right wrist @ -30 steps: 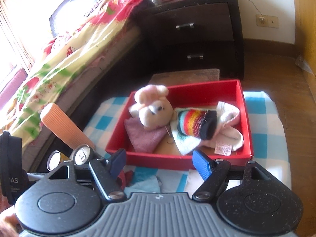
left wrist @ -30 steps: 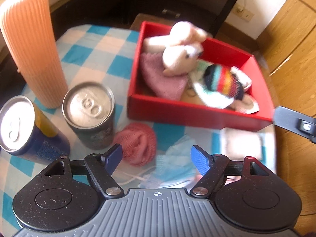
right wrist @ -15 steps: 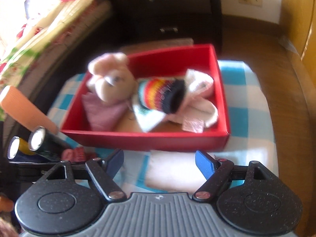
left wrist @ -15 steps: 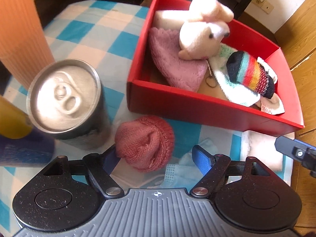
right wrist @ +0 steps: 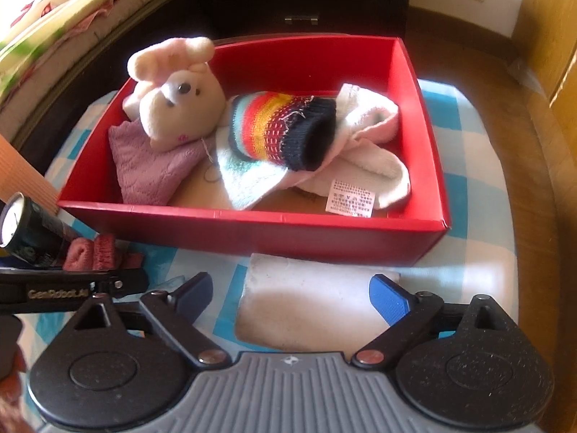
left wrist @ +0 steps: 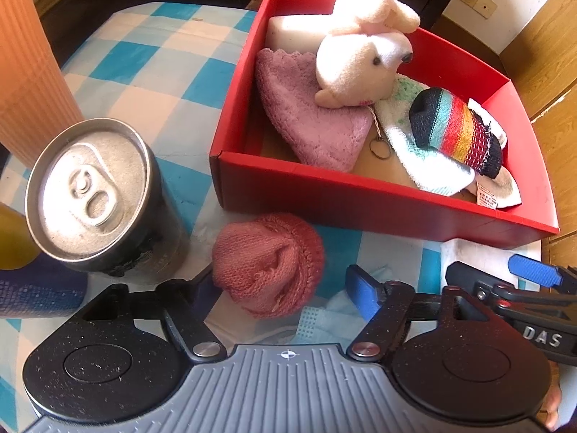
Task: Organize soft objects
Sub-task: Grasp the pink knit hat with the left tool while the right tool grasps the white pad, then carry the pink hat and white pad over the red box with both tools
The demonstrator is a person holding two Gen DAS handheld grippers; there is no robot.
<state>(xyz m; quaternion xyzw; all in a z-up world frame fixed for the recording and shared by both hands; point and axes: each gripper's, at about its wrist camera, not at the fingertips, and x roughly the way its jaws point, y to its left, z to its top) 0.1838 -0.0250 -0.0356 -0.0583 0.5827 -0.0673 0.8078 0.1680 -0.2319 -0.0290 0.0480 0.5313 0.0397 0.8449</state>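
Far left on the checked counter [left wrist: 151,72]: ribbed orange cylinder [left wrist: 25,57], w/ a dark drink can [left wrist: 97,198] standing upright just right of it and a yellow-blue can [left wrist: 21,270] at the frame edge. Left tongs [left wrist: 285,285] are apart, straddling the pink knit hat [left wrist: 267,267]; left pad is hidden behind the knit, right pad sits clear of it, so nothing is clamped yet. Under/right of the hat lies a light blue face mask [left wrist: 324,321].

Risk here: the hat is very near the dark can. If the tongs close or swing left, the hidden pad could nudge the can and tip it, maybe into the yellow-blue one. Closing low could also catch the mask along w/ the hat and drag both.

Center-right: red box [right wrist: 252,227] already holds a plush bunny [right wrist: 180,97], purple cloth [right wrist: 151,166], striped knit sleeve [right wrist: 281,126] and white towel [right wrist: 360,158]. Box looks fairly full, so a hat dropped on top could roll back out over the low front wall.

Right: right tongs [right wrist: 288,299] are apart, hovering over a white folded cloth [right wrist: 310,306] just in front of the box, not gripping it. Both tongs are close together, as the right one's fingertip shows in the left wrist view; lifting at once could knock them together or bump the box.
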